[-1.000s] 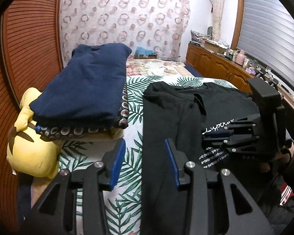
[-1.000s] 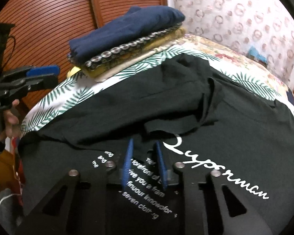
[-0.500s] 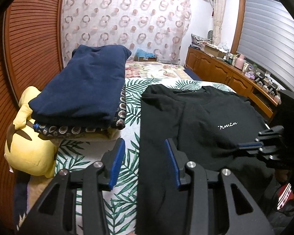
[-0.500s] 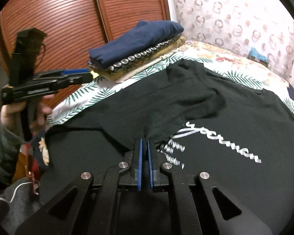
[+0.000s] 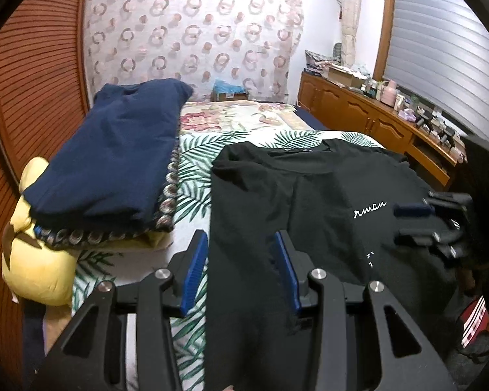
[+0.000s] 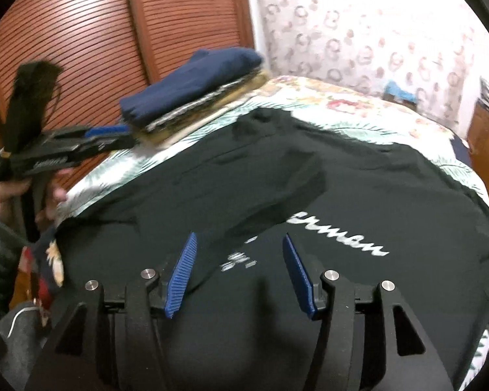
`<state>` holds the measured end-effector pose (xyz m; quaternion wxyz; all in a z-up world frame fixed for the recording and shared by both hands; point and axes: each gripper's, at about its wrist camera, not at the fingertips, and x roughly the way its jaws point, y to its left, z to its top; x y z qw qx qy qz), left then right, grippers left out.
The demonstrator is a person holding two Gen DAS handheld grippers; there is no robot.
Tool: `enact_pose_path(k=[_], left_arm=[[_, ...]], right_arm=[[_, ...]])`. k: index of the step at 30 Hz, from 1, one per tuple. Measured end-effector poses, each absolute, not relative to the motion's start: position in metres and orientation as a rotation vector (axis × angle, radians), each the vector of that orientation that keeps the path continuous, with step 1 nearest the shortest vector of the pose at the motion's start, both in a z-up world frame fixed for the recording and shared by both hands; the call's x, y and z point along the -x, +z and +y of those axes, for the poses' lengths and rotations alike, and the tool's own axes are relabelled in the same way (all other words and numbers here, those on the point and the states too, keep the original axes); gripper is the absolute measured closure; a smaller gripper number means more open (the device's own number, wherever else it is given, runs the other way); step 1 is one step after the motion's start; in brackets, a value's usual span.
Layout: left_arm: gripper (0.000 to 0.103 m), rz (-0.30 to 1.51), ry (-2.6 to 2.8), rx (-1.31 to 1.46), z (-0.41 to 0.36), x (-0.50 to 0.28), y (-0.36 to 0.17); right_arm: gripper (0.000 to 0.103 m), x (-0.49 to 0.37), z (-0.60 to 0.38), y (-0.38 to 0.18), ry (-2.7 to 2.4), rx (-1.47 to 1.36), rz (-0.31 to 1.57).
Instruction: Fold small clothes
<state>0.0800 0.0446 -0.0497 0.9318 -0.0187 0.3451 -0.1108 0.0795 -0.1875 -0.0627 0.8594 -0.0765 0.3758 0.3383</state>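
Note:
A black T-shirt with white lettering lies on the leaf-print bed, its left part folded over the middle; it also shows in the right wrist view. My left gripper is open and empty above the shirt's left edge. It shows from the side in the right wrist view. My right gripper is open and empty over the shirt's lower front, above the lettering. In the left wrist view it sits at the shirt's right side.
A stack of folded clothes topped by a navy garment rests on a yellow plush at the bed's left. A slatted wooden wardrobe stands left. A wooden cabinet with clutter runs along the right.
My right gripper shut on the folded sleeve's edge, drew it toward me, then opened and let it go. The sleeve now lies flatter over the lettering. My left gripper stayed open.

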Motion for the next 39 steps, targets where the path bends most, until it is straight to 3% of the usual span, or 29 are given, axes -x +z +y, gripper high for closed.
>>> enact_pose_path(k=[4,7,12,13,16,18,32,33,34,35,37,39], left_arm=[[0.062,0.711,-0.243,0.027,0.034,-0.092,-0.051],[0.062,0.718,-0.253,0.026,0.027,-0.098,-0.052],[0.062,0.735,-0.268,0.024,0.022,-0.106,-0.058],[0.062,0.737,-0.268,0.023,0.021,-0.108,-0.058],[0.062,0.743,-0.272,0.026,0.02,-0.116,-0.058],[0.062,0.745,-0.272,0.026,0.019,-0.121,-0.058],[0.062,0.796,-0.3,-0.014,-0.001,-0.159,-0.066],[0.062,0.803,-0.301,-0.016,-0.002,-0.163,-0.067],[0.062,0.814,-0.3,-0.023,-0.004,-0.168,-0.068],[0.062,0.821,-0.301,-0.029,-0.005,-0.173,-0.069],[0.062,0.84,-0.306,-0.036,-0.009,-0.184,-0.072],[0.062,0.859,-0.3,-0.044,-0.013,-0.194,-0.075]], right_arm=[[0.047,-0.126,-0.198,-0.073,0.665,0.161,0.826],[0.057,-0.155,-0.193,-0.083,0.647,0.201,0.855],[0.064,-0.178,-0.177,-0.098,0.654,0.231,0.877],[0.067,-0.18,-0.174,-0.098,0.66,0.232,0.877],[0.094,-0.182,-0.167,-0.099,0.693,0.234,0.877],[0.1,-0.18,-0.166,-0.099,0.721,0.233,0.877],[0.103,-0.154,-0.223,-0.06,0.634,0.185,0.796],[0.101,-0.155,-0.226,-0.061,0.621,0.19,0.803],[0.085,-0.156,-0.228,-0.063,0.601,0.196,0.81],[0.061,-0.159,-0.233,-0.065,0.584,0.195,0.817],[0.041,-0.162,-0.243,-0.069,0.558,0.188,0.83],[0.041,-0.166,-0.256,-0.076,0.52,0.192,0.847]])
